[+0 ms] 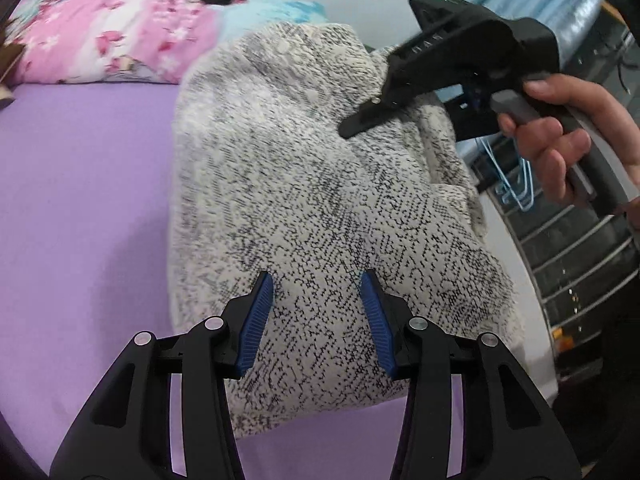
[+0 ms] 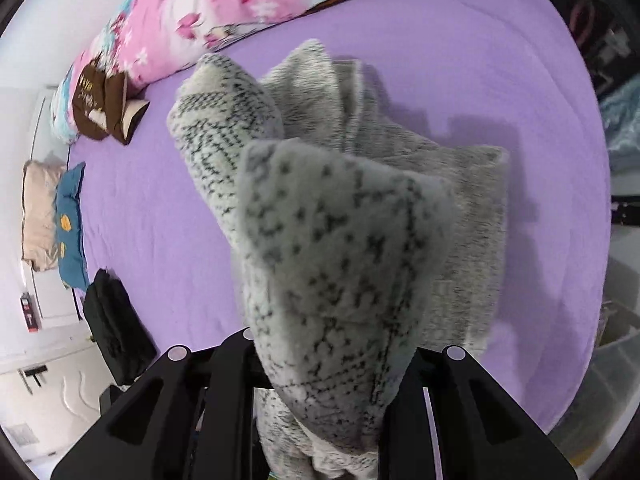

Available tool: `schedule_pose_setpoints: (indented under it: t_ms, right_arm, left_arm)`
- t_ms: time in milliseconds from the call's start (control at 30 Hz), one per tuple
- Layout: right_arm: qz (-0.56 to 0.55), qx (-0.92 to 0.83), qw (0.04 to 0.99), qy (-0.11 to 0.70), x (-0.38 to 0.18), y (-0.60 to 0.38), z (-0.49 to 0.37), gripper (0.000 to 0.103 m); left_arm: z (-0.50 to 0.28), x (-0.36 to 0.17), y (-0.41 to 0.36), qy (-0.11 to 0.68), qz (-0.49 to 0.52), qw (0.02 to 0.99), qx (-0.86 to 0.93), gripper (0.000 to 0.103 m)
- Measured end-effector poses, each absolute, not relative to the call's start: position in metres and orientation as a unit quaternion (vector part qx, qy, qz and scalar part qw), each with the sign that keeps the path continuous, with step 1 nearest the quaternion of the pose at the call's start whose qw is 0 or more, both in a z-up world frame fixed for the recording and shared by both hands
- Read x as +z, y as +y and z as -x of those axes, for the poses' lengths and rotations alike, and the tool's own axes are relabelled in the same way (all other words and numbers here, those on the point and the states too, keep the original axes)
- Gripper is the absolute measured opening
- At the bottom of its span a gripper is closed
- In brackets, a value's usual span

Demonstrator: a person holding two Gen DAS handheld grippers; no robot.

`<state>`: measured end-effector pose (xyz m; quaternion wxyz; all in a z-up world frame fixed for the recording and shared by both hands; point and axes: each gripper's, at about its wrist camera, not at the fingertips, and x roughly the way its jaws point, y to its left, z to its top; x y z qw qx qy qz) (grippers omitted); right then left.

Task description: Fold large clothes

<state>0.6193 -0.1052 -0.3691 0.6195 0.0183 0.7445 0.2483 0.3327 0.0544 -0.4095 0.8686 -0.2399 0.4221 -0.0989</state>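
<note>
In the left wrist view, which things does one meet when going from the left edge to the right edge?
Purple bed sheet → speckled grey sweater → right gripper, shut on the sweater's upper part → person's right hand on its handle.

My left gripper [image 1: 318, 300] is spread wide, blue pads [image 1: 256, 320] apart, over the near part of the speckled grey-white sweater [image 1: 304, 184] on the purple bed sheet [image 1: 80, 200]. Far right, my right gripper [image 1: 352, 128] — held by my hand [image 1: 568, 136] — touches the sweater's raised edge. A pink floral pillow [image 1: 116, 36] lies far left.
</note>
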Motion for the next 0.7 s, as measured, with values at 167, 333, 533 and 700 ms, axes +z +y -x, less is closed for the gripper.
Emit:
schedule_pose_setpoints:
  t_ms: [167, 333, 533, 700]
  right_arm:
    - [-0.056, 0.226, 0.619, 0.750, -0.399, -0.159, -0.636, 0.018]
    - [-0.093, 0.184, 0.609, 0.766, -0.453, -0.205, -0.649, 0.020]
    - [-0.113, 0.156, 0.609, 0.769, -0.505, -0.232, -0.650, 0.022]
    - [-0.122, 0.167, 0.608, 0.767, -0.524, -0.228, -0.651, 0.024]
  left_arm:
    - [-0.355, -0.416, 0.012, 0.441, 0.203, 0.866, -0.119, 0.044]
    - [-0.380, -0.440, -0.032, 0.482, 0.152, 0.850, -0.149, 0.044]
    - [-0.403, -0.473, -0.055, 0.519, 0.132, 0.830, -0.156, 0.046]
    - [-0.406, -0.470, -0.055, 0.524, 0.145, 0.826, -0.148, 0.046]
